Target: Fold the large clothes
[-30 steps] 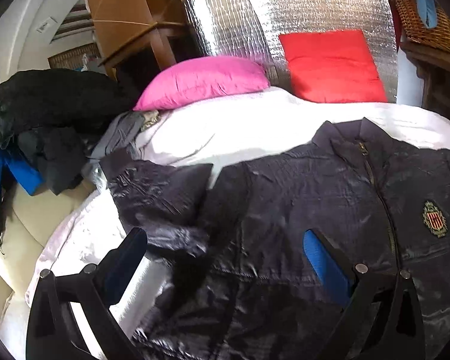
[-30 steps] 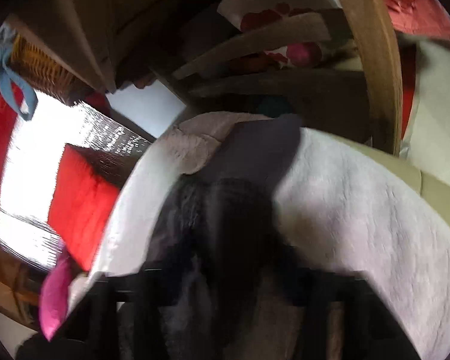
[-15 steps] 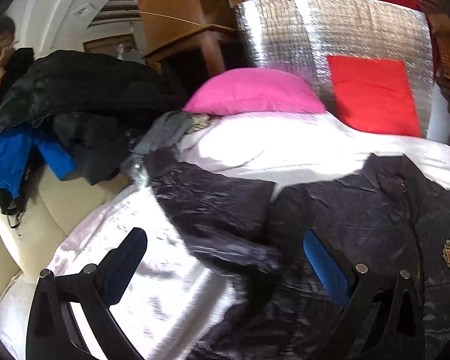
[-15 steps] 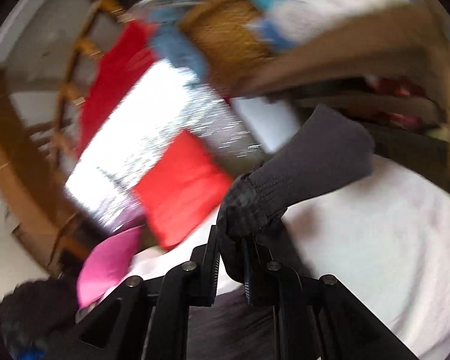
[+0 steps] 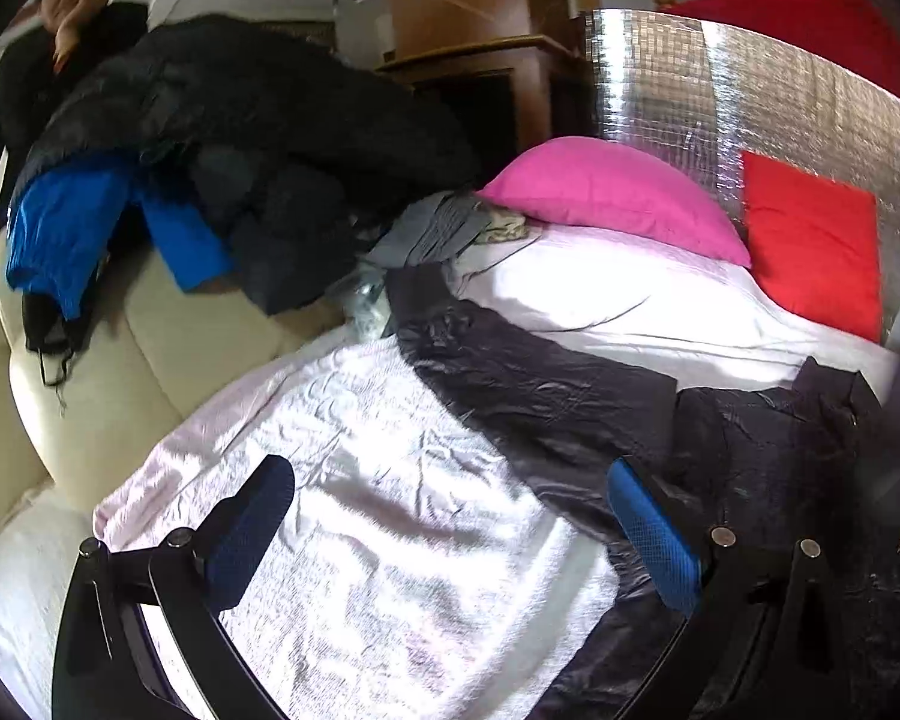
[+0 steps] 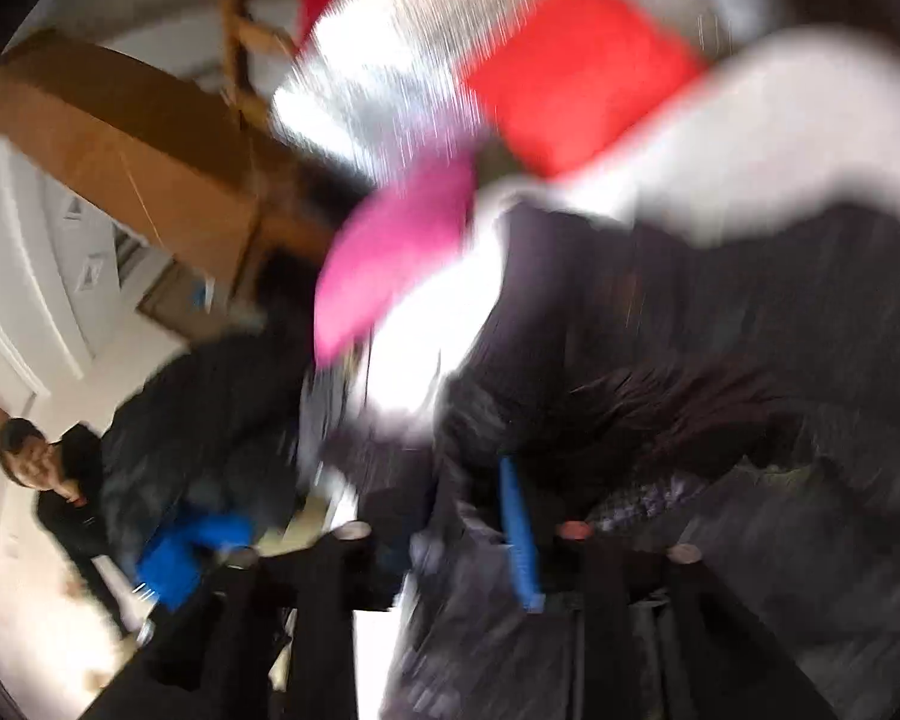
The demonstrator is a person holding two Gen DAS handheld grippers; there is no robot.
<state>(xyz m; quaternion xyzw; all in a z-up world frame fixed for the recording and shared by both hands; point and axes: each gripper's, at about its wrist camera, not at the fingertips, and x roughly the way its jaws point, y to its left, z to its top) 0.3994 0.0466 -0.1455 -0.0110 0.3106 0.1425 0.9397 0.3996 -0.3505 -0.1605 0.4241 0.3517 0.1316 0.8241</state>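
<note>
On the bed (image 5: 390, 570), a dark jacket (image 5: 570, 408) lies spread; the left hand-held gripper (image 5: 450, 516) hovers wide apart, the right hand-held gripper (image 6: 468, 516) pinches jacket fabric, blurred.

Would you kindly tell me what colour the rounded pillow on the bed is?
The rounded pillow is bright pink; the left wrist view shows it best.

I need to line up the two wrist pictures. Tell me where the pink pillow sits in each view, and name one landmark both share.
Left wrist: the pink pillow lies upper right of centre, at the head of the bed, left of the red cushion.
Right wrist: the pink pillow is blurred, tilted, just left of centre.
Shared landmark: the red cushion, against the silver foil panel.
</note>
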